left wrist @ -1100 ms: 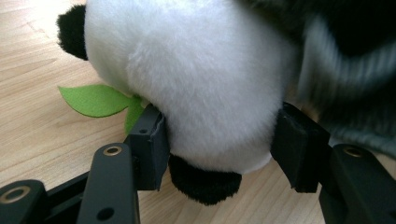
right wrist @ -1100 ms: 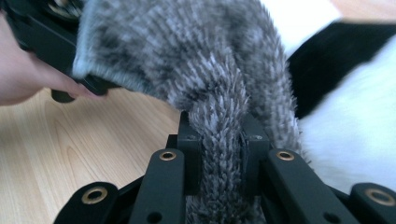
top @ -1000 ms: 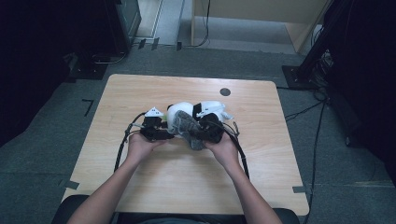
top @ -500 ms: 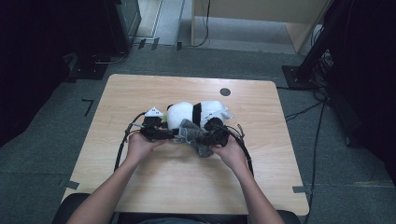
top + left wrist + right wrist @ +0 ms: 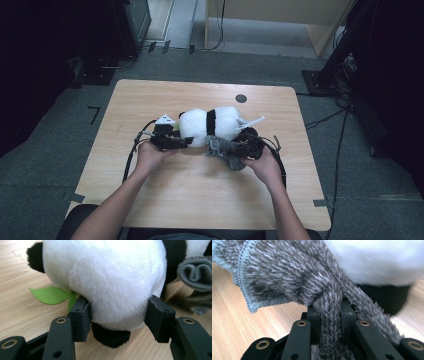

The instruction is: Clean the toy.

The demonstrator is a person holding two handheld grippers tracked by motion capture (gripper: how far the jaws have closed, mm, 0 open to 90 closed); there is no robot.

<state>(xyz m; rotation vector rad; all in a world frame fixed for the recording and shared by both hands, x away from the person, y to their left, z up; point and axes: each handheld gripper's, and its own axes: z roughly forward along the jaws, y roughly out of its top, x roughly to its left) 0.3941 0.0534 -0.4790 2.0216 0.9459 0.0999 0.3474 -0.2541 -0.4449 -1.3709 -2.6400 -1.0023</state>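
Note:
A black-and-white plush panda [image 5: 210,126] lies on its side in the middle of the wooden table [image 5: 165,195]. My left gripper [image 5: 176,142] is shut on the panda's white head [image 5: 112,285], one pad on each side, with a green felt leaf [image 5: 50,295] beside it. My right gripper [image 5: 235,149] is shut on a bunched grey fuzzy cloth [image 5: 225,150], which lies against the panda's front. In the right gripper view the cloth [image 5: 294,277] is pinched between the pads, and white plush [image 5: 382,257] sits just behind it.
A small dark round hole [image 5: 241,98] marks the table near its far right. Cables [image 5: 131,155] trail from both grippers along the table. A wooden cabinet [image 5: 280,20] and dark stands surround the table on the grey floor.
My right gripper has pulled the grey cloth to the right and toward the person, along the panda's front. The panda now lies more stretched out. The left gripper has stayed put.

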